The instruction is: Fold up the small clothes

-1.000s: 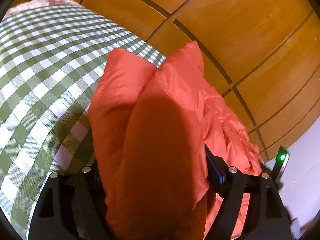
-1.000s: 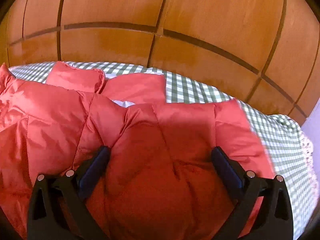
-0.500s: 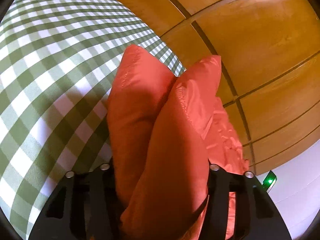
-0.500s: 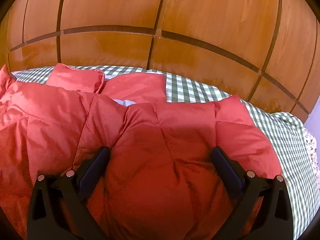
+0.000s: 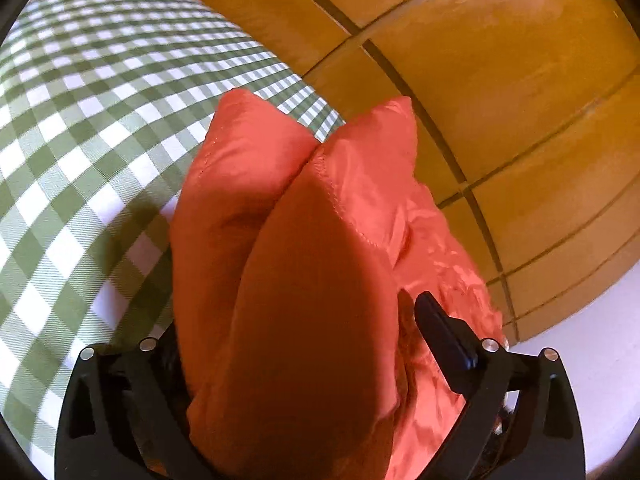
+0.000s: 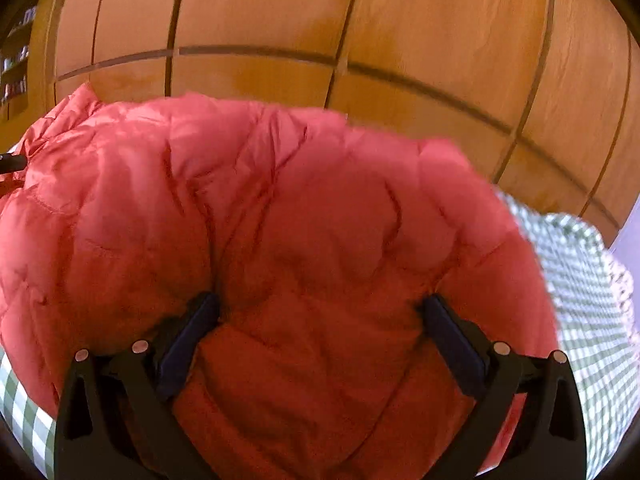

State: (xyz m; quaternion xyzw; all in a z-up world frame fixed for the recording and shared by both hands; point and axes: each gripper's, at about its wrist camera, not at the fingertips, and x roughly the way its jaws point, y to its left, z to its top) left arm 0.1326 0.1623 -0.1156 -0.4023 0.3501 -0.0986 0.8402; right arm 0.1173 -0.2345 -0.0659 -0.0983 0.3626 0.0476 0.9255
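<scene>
The red puffer jacket point(image 6: 304, 240) lies bunched over a green-and-white checked cloth point(image 5: 80, 128), with a wooden panelled wall point(image 6: 400, 32) behind it. The left gripper point(image 5: 296, 320) has a thick fold of the jacket's padded edge point(image 5: 304, 280) filling the space between its fingers (only the right-hand finger point(image 5: 444, 332) shows — the other is buried in fabric), so its jaws are closed on that fold. The right gripper point(image 6: 316, 328) stands with jaws spread wide — quilted fabric bulges between both fingers point(image 6: 188, 336), which press into it from either side

Red puffer jacket point(image 6: 312, 240) now lifted off the checked cloth point(image 6: 588, 304), hiding its sleeves.
</scene>
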